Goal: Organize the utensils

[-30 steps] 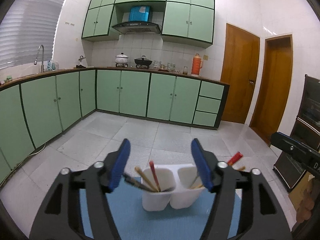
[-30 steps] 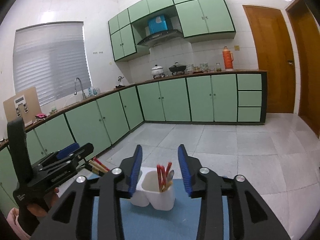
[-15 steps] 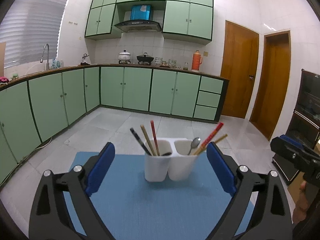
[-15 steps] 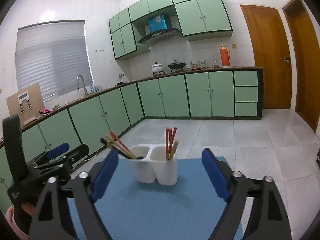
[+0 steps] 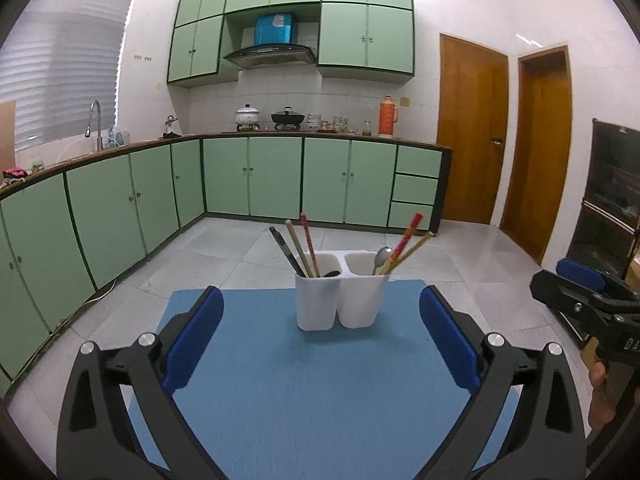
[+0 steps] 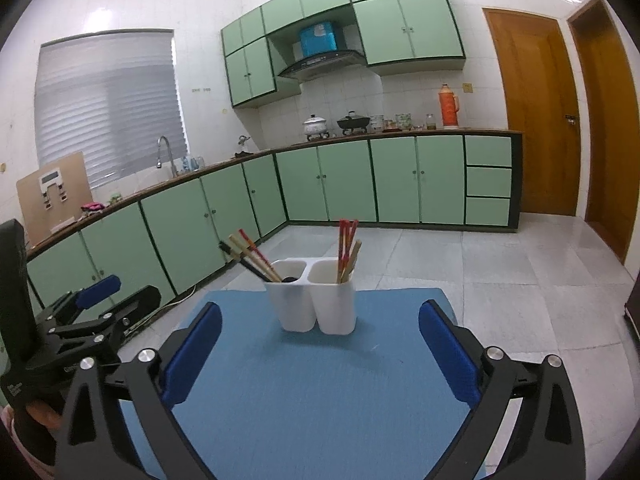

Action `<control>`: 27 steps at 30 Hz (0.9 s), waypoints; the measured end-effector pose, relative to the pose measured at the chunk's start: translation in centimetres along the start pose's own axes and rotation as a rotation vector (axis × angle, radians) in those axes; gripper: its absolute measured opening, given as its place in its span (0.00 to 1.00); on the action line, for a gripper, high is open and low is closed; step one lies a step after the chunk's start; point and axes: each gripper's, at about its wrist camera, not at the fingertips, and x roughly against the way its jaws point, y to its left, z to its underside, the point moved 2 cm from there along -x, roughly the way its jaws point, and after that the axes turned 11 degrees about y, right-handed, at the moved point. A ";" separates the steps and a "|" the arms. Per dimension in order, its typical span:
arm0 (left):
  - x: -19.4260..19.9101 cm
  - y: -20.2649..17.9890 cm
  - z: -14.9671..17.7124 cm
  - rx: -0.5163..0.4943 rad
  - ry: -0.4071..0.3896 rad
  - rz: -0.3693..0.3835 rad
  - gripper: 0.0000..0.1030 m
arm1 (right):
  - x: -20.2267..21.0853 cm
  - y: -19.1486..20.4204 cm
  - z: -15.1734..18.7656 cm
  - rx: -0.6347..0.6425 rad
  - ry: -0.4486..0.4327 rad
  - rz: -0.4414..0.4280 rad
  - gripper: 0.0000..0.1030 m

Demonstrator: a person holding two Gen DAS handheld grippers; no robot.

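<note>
All utensils are seen standing in the white holder (image 5: pixel 342 298) at frame centre, nothing left on the blue mat (image 5: pixel 320 380), while the left hand-held gripper (image 5: pixel 320 340) and right hand-held gripper (image 6: pixel 320 340) are opening wide, nothing between their jaws.

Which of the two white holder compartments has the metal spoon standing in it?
The right compartment, seen from the left wrist camera. A silver spoon stands there with red and tan chopsticks; the left compartment holds chopsticks and a dark utensil instead.

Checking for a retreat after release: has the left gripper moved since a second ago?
Yes. The left gripper has backed away from the white holder, which then sat between its pads and now stands beyond them on the blue mat; jaws opening, empty.
</note>
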 end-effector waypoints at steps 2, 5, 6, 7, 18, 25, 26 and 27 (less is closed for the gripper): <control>0.7 -0.3 0.3 -0.007 0.000 0.009 0.93 | 0.6 0.2 0.4 0.006 -0.004 -0.005 0.94; 1.7 -0.8 0.8 -0.013 -0.010 0.018 0.93 | 1.5 0.7 0.8 0.017 -0.010 -0.017 0.94; 2.0 -0.9 0.9 -0.017 -0.013 0.019 0.93 | 1.9 0.8 1.0 0.023 -0.014 -0.020 0.94; 2.3 -0.9 0.9 -0.019 -0.016 0.018 0.93 | 2.3 1.0 1.1 0.030 -0.019 -0.020 0.94; 4.9 -1.4 1.8 -0.030 -0.043 0.009 0.93 | 4.7 2.2 1.7 0.061 -0.053 -0.029 0.94; 5.7 -1.4 2.1 -0.027 -0.058 0.001 0.93 | 5.5 2.9 2.0 0.075 -0.069 -0.034 0.94; 5.8 -1.4 2.1 -0.027 -0.060 0.002 0.93 | 5.5 2.9 2.1 0.077 -0.069 -0.033 0.94; 6.0 -1.4 2.2 -0.027 -0.061 0.001 0.93 | 5.6 2.9 2.1 0.077 -0.070 -0.033 0.94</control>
